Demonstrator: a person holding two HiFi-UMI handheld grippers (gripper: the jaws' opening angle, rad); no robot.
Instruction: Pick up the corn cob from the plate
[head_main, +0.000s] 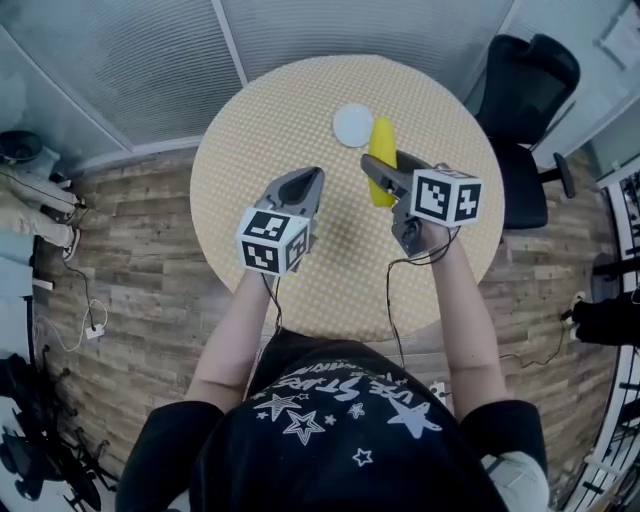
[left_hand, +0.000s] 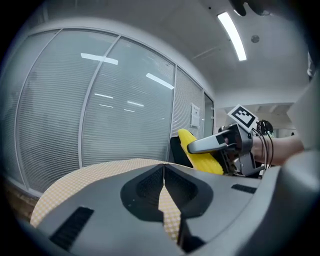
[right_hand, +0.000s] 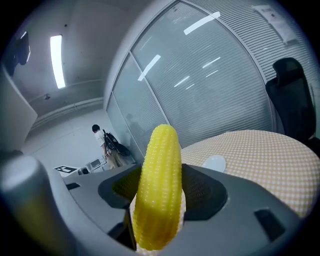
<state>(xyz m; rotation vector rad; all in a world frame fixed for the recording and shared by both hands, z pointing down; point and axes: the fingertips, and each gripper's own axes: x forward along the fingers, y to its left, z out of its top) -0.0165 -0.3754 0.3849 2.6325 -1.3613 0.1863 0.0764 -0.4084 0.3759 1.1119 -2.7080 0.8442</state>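
Note:
A yellow corn cob (head_main: 381, 160) is held above the round table, and my right gripper (head_main: 385, 172) is shut on it. In the right gripper view the corn cob (right_hand: 159, 185) stands upright between the jaws, its tip pointing up. The small white plate (head_main: 352, 125) lies bare on the table just left of the cob's far end; the plate (right_hand: 214, 162) shows low behind the right jaw. My left gripper (head_main: 312, 186) hovers over the table's middle with its jaws closed together and nothing between them. From the left gripper view the corn cob (left_hand: 200, 152) appears to the right, clamped by the other gripper.
The round table (head_main: 260, 150) has a beige checked top. A black office chair (head_main: 530, 90) stands at its far right. Glass walls with blinds curve behind. Cables run along the wooden floor (head_main: 90, 320) at left. A person stands far off in the right gripper view.

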